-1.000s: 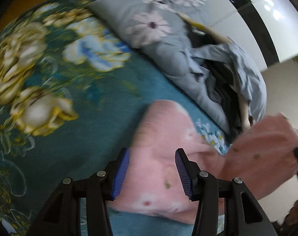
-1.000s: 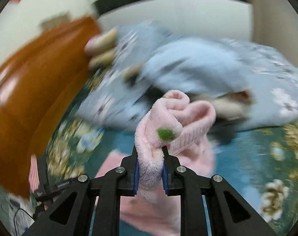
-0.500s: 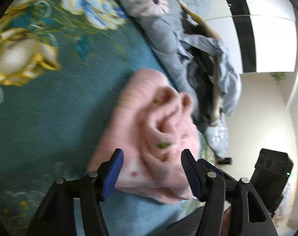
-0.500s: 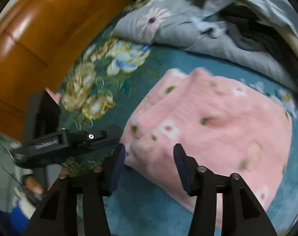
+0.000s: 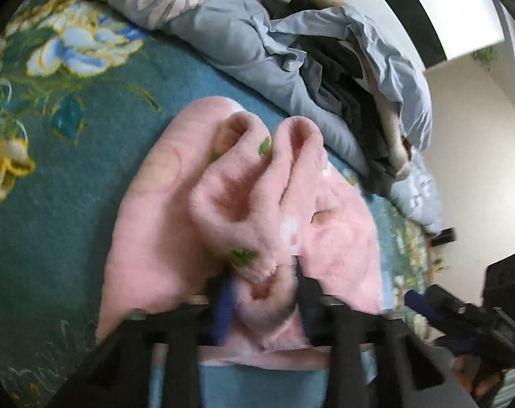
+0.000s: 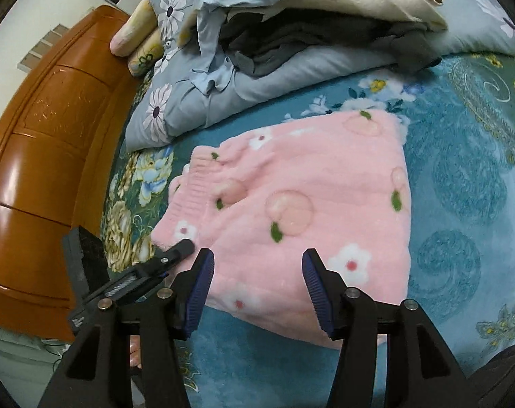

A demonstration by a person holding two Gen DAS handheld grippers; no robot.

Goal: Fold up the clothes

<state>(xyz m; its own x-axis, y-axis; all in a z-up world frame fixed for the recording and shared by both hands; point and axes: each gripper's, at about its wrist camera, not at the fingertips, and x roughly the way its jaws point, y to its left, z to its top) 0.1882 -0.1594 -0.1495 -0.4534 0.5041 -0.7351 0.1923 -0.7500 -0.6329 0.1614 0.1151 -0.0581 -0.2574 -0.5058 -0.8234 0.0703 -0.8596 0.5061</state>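
The teal floral bedspread [image 6: 461, 176] carries everything, with a heap of grey-blue bedding and dark clothes [image 6: 291, 44] at its 12 o'clock edge. In my right view the pink fleece garment with a peach and flower print [image 6: 301, 204] lies flat at the centre of the bed, a rough rectangle with its ribbed band towards 10 o'clock.

I judge a fold is under way: in my left view a bunched pink flap stands up from the garment. To fold well I would carry that flap low and level over the flat part, line up the edges, and let go only when it lies without ridges.

My left gripper [image 5: 262, 301] sits at the garment's 6 o'clock edge, jaws clamped on the flap, though blur softens them. My right gripper [image 6: 257, 289] hovers over the near hem, jaws apart, holding nothing.
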